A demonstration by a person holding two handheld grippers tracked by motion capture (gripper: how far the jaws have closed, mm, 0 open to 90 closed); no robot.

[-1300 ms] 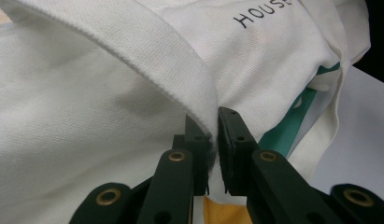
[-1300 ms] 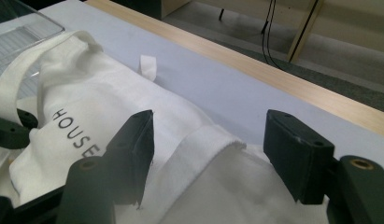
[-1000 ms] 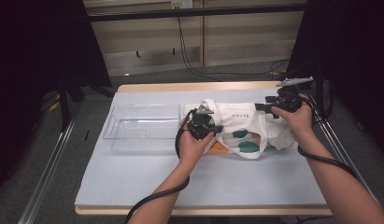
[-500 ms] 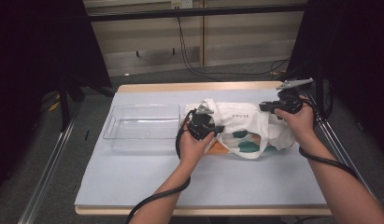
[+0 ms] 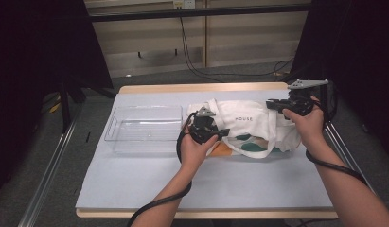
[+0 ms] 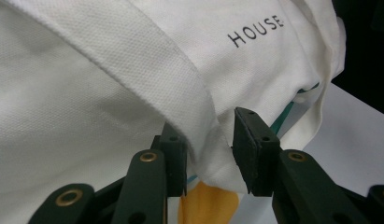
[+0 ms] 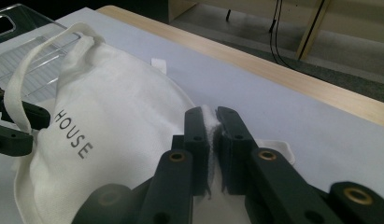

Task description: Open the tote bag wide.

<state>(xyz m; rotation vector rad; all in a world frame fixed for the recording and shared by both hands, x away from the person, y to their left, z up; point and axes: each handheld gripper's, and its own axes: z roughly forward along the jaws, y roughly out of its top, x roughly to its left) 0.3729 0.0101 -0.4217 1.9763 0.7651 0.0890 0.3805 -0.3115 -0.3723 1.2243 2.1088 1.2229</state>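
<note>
Fabric of a white tote bag (image 5: 251,124) lies across the right half of the desk (image 5: 135,184), bunched up, with a long strap looping toward the near edge and colour patches of orange and teal showing under its near side. The left gripper (image 5: 212,134) sits at the bag's left end, held by the person's left hand (image 5: 194,150). In the left gripper view its jaws stand apart and have just been opening; a fold of the white cloth with a hemmed edge hangs between them, lying against the left pad while the right pad stands clear of it. The orange patch shows just below that fold, and a thin teal line runs beside the right jaw.

The right gripper (image 5: 272,104) is at the bag's far right corner, held by the right hand (image 5: 308,124). In the right gripper view its jaws are pressed together on a thin ridge of white cloth, pinching the bag's edge between the pads; they have just been closing.

Dark capitals on the bag read "HOUSE": upright in the left gripper view, running down the cloth in the right gripper view, and small on the middle of the bag in the high view.

A clear plastic tray (image 5: 117,124) stands on the desk left of the bag, near the left gripper but apart from it.
</note>
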